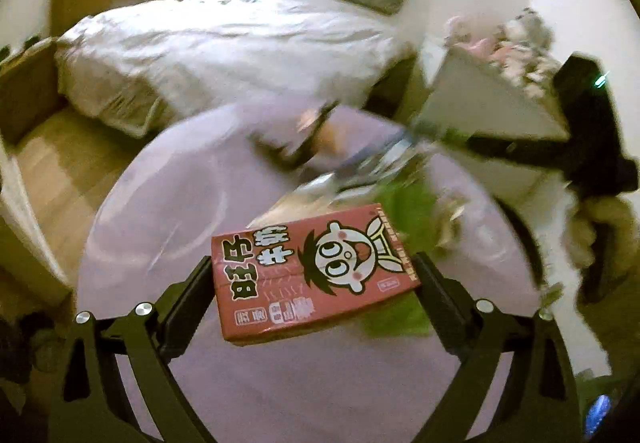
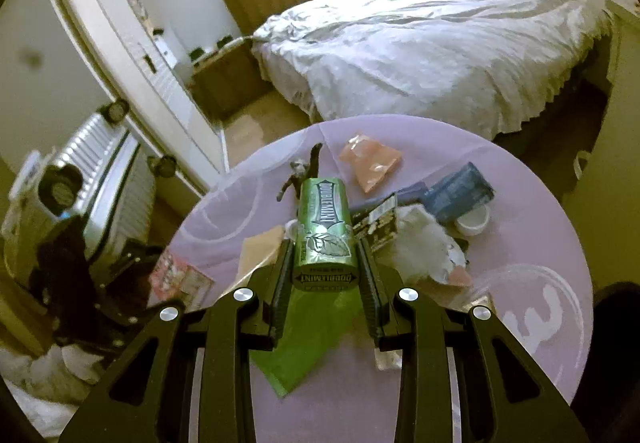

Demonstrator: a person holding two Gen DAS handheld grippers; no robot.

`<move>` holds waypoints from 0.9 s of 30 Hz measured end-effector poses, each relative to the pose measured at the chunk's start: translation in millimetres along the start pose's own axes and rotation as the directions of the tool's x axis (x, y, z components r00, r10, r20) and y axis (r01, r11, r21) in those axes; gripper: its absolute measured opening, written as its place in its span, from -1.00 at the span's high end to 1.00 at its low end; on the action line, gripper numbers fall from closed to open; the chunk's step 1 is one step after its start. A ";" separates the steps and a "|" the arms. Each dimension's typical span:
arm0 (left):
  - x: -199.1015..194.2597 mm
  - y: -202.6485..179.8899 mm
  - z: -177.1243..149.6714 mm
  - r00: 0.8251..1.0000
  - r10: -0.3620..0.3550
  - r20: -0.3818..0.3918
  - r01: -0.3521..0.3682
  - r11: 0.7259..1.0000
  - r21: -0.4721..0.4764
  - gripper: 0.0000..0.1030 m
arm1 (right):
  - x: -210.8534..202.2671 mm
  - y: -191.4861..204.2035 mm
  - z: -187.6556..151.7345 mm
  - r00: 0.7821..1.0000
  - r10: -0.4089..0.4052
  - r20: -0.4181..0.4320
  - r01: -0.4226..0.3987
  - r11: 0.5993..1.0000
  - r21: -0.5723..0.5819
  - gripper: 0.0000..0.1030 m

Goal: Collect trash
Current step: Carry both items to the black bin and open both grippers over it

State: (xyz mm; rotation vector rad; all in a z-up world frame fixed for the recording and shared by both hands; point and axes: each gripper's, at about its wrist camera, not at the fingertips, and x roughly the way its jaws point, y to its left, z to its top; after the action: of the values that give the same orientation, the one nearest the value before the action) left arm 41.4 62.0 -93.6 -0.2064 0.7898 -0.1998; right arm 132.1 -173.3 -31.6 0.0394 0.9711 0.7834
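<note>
My left gripper (image 1: 314,281) is shut on a red drink carton (image 1: 312,267) with a cartoon face, held flat above the round lilac table (image 1: 168,179). A green wrapper (image 1: 400,319) lies under it. My right gripper (image 2: 325,269) is shut on a green Doublemint canister (image 2: 324,235), which points away from the camera above the table (image 2: 520,171). Below it lies a green sheet (image 2: 308,343). On the table lie a pink packet (image 2: 370,161), a blue packet (image 2: 456,191), a black wrapper (image 2: 378,221) and crumpled white paper (image 2: 428,247). The right wrist view shows the red carton (image 2: 180,279) at the left.
A bed with white covers (image 2: 420,55) stands behind the table. To the left are a silver suitcase (image 2: 100,171) and a wooden bedside unit (image 2: 228,83). A small dark figurine (image 2: 300,175) and a white tape roll (image 2: 474,223) sit on the table. A white box (image 1: 488,99) appears at the right, blurred.
</note>
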 end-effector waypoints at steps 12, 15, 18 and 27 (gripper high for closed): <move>69.8 -145.8 86.8 0.941 -0.338 0.001 0.335 0.933 0.131 -0.81 | -101.9 -116.3 -11.2 0.981 -0.138 0.137 0.104 0.968 0.230 0.38; 111.9 -182.0 93.6 0.913 -0.403 -0.064 0.408 0.905 0.117 -0.81 | -119.1 -158.7 -26.5 0.970 -0.201 0.135 0.151 0.939 0.310 0.38; 154.3 -216.5 91.1 0.900 -0.416 -0.132 0.432 0.893 0.125 -0.80 | -124.7 -197.1 -46.0 0.960 -0.261 0.100 0.207 0.905 0.372 0.38; 235.7 -293.9 68.0 0.859 -0.416 -0.298 0.475 0.864 0.165 -0.80 | -117.2 -279.4 -94.6 0.932 -0.362 0.010 0.308 0.807 0.503 0.38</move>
State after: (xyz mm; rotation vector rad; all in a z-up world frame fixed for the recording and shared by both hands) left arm 222.9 -273.0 -131.8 -0.1402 0.9565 -0.7746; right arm 185.5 -477.8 -103.7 0.3444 1.0212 0.1843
